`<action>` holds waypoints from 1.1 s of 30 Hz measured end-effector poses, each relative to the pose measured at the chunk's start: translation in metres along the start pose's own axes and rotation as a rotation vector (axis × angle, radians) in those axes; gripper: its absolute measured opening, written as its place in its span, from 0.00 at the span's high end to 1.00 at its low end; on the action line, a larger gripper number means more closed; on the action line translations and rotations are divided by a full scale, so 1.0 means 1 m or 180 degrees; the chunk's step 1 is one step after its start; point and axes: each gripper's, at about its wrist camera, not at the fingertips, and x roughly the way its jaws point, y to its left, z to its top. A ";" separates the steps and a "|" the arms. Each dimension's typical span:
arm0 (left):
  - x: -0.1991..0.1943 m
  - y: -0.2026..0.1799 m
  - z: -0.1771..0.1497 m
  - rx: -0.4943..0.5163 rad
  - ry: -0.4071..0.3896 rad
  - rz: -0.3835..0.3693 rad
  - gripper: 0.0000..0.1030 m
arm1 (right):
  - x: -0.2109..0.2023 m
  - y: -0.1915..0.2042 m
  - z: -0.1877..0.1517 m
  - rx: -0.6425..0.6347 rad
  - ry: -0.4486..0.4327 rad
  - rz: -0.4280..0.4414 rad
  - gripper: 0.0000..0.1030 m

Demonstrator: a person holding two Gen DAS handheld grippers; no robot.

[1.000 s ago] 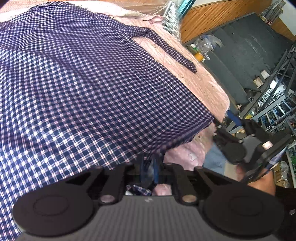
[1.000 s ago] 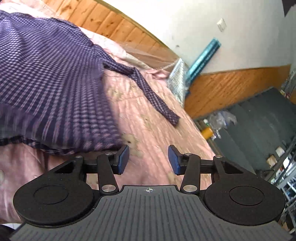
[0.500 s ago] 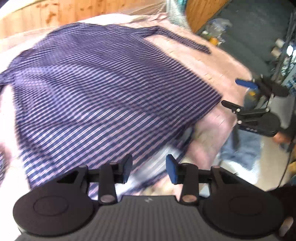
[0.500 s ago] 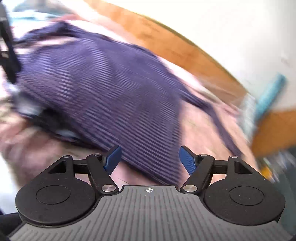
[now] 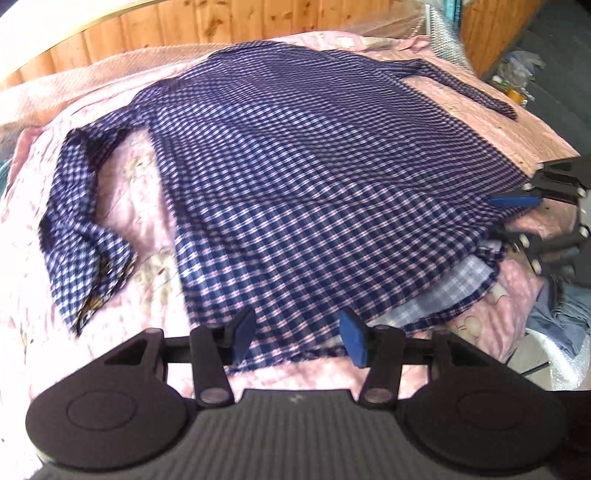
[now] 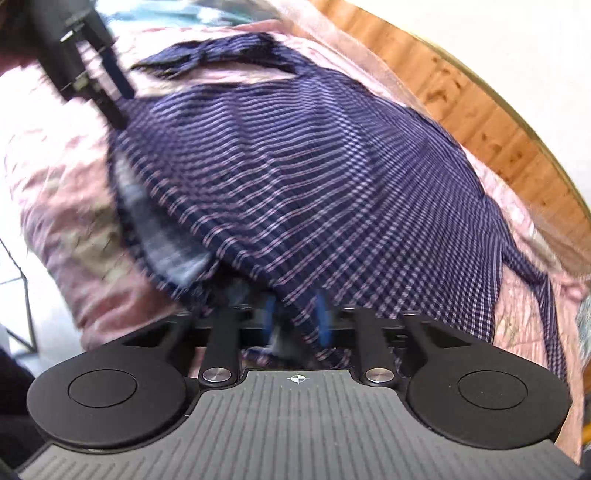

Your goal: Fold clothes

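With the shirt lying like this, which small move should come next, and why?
Probably close the left gripper on the hem of the checked shirt. Its jaws stand open with the hem between them, while the right gripper seems already shut on the other hem corner. The shirt lies spread on the pink bedspread, so both corners held would allow a fold.

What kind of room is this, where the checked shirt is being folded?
Probably a bedroom, perhaps also used for storage. The checked shirt lies spread on a pink quilted bedspread, wooden panelling lines the wall behind it, and cluttered odds and ends sit on the floor beside the bed.
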 end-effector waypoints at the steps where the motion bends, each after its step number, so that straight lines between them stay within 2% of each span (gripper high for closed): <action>1: -0.002 -0.003 0.002 0.0010 -0.0043 -0.0092 0.46 | 0.001 -0.008 0.003 0.0154 0.0004 0.0071 0.85; 3: 0.000 -0.017 0.006 0.0086 -0.0071 -0.0180 0.39 | 0.002 -0.025 0.007 0.0487 0.0021 0.0240 0.89; 6: 0.003 -0.038 0.011 0.0208 -0.0108 -0.0302 0.37 | 0.006 -0.050 0.009 0.1023 0.0065 0.0535 0.93; 13: 0.040 -0.086 0.023 0.0875 -0.0220 0.0009 0.38 | 0.021 -0.103 -0.007 0.2255 0.0213 0.1283 0.94; 16: 0.048 -0.093 0.025 0.1045 -0.0309 0.0261 0.46 | 0.022 -0.112 -0.015 0.2512 0.0211 0.1488 0.94; 17: 0.050 -0.096 0.026 0.1102 -0.0338 0.0346 0.60 | 0.022 -0.113 -0.016 0.2542 0.0194 0.1526 0.94; 18: 0.047 -0.095 0.026 0.1075 -0.0384 0.0392 0.75 | 0.020 -0.112 -0.017 0.2530 0.0174 0.1514 0.94; 19: 0.043 -0.094 0.027 0.1035 -0.0433 0.0432 0.81 | 0.017 -0.110 -0.019 0.2476 0.0150 0.1449 0.93; 20: 0.036 -0.093 0.028 0.0967 -0.0498 0.0411 0.83 | 0.013 -0.106 -0.019 0.2384 0.0116 0.1326 0.81; 22: 0.017 -0.089 0.031 0.0788 -0.0624 0.0279 0.81 | 0.001 -0.091 -0.018 0.2000 0.0004 0.0920 0.63; 24: 0.004 -0.086 0.035 0.0629 -0.0703 0.0189 0.77 | -0.009 -0.069 -0.017 0.1451 -0.0121 0.0514 0.46; 26: 0.000 -0.084 0.039 0.0498 -0.0722 0.0161 0.77 | -0.010 -0.044 -0.018 0.0956 -0.0104 0.0210 0.39; 30: -0.005 -0.080 0.048 0.0283 -0.0720 0.0132 0.77 | 0.010 -0.003 -0.019 0.0175 0.0004 -0.0181 0.36; 31: -0.004 -0.080 0.050 0.0258 -0.0704 0.0122 0.77 | 0.010 -0.007 -0.018 0.0244 0.0012 -0.0122 0.36; 33: -0.006 -0.081 0.050 0.0255 -0.0671 0.0085 0.73 | 0.009 -0.018 -0.017 0.0433 0.0025 0.0031 0.45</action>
